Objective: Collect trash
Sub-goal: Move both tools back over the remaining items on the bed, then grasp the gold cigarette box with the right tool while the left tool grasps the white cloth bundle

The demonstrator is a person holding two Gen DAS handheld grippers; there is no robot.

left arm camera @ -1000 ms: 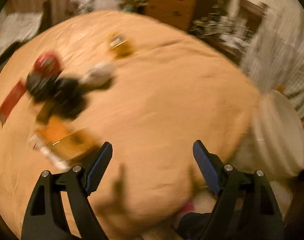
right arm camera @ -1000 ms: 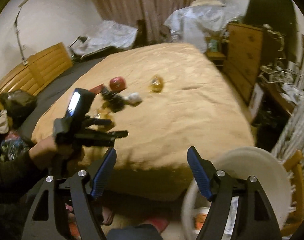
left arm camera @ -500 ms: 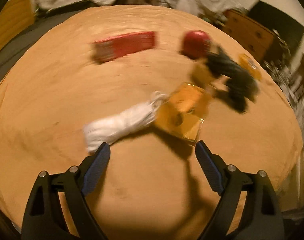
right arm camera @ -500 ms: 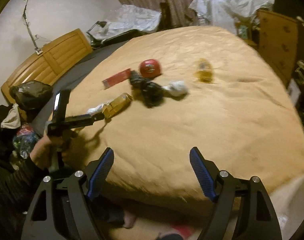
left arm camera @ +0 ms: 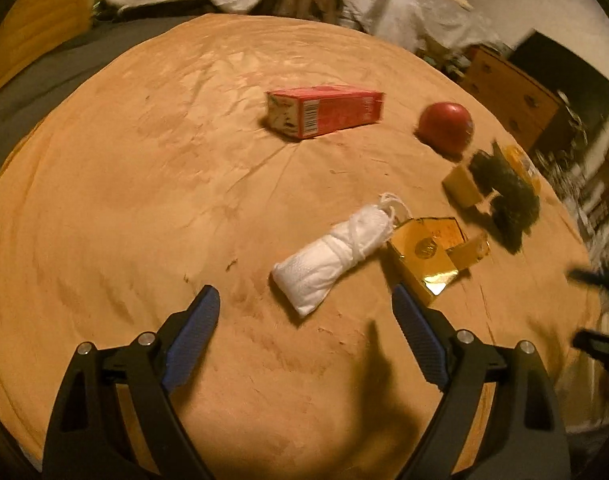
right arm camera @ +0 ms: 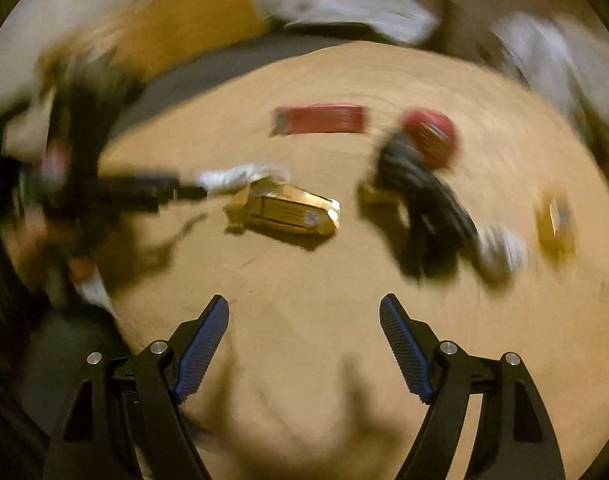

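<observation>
Trash lies on a tan bedspread (left arm camera: 124, 184). In the left wrist view I see a white cloth roll (left arm camera: 336, 252), a gold open box (left arm camera: 428, 256), a red carton (left arm camera: 324, 110), a red round lid (left arm camera: 446, 126) and a dark crumpled bag (left arm camera: 504, 200). My left gripper (left arm camera: 304, 312) is open and empty, just short of the white roll. In the blurred right wrist view the gold box (right arm camera: 282, 210), red carton (right arm camera: 318, 119), dark bag (right arm camera: 424, 200) and the left gripper (right arm camera: 144, 192) show. My right gripper (right arm camera: 304, 320) is open and empty above the bed's near part.
A small gold wrapper (right arm camera: 556, 222) and a whitish wad (right arm camera: 500, 252) lie at the right. A wooden dresser (left arm camera: 516, 96) stands beyond the bed's right side. White bundles (left arm camera: 404, 16) and a wooden headboard (left arm camera: 32, 28) sit at the far end.
Both grippers have moved in over the bed towards the trash. The left one has swung from the bed's edge to face the white roll and gold box. Both stay open.
</observation>
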